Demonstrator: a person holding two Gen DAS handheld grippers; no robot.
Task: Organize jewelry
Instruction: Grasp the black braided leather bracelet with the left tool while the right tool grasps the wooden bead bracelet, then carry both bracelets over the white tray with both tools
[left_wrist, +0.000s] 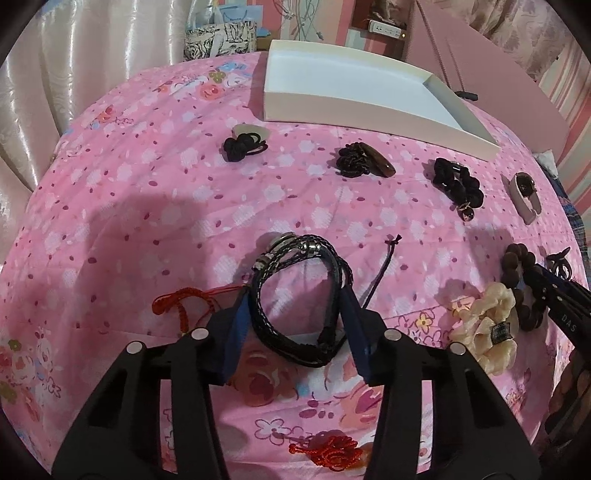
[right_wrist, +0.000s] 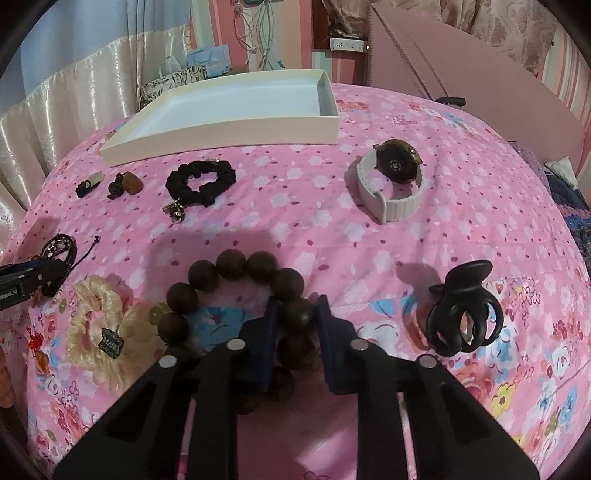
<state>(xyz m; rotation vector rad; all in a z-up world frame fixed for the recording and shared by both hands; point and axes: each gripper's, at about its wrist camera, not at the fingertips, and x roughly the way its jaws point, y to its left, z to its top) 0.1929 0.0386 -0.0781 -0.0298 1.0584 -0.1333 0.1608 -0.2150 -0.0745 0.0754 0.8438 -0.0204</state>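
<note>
On the bed, over a pink floral quilted cover (left_wrist: 155, 206), jewelry is spread loose.

Left gripper (left_wrist: 293, 306): black braided leather bracelet (left_wrist: 295, 295) with metal beads sits between the blue pads. It forms an oval loop, long axis running away from the gripper toward the far edge, metal clasp end farthest. Both pads touch the loop's sides, so it's clamped on the bracelet. Thin red cord (left_wrist: 181, 302) lies just left of it; red knot charm (left_wrist: 332, 448) at the near edge.

Right gripper (right_wrist: 295, 314): ring of big round dark wooden beads, i.e. wooden bead bracelet (right_wrist: 229, 269), matte and smooth. Fingers straddle the ring's near-right arc, one bead pinched between the pads; jaws nearly together, clamped on it. The rest of the ring fans out to the left and away from the gripper, lying flat.

Around:
- cream satin scrunchie (right_wrist: 99, 325), ruffled, dark label, just left of the beads
- black plastic claw clip (right_wrist: 465, 314), to the right, near
- watch (right_wrist: 391, 181) with white ribbed strap, lying on its side, farther right
- black scrunchie (right_wrist: 201, 182) with small charm, mid bed
- two small dark cord pendants (right_wrist: 123, 184) beside it to the left
- white shallow rectangular tray (right_wrist: 229, 114) at the far edge, long axis across the bed
</note>
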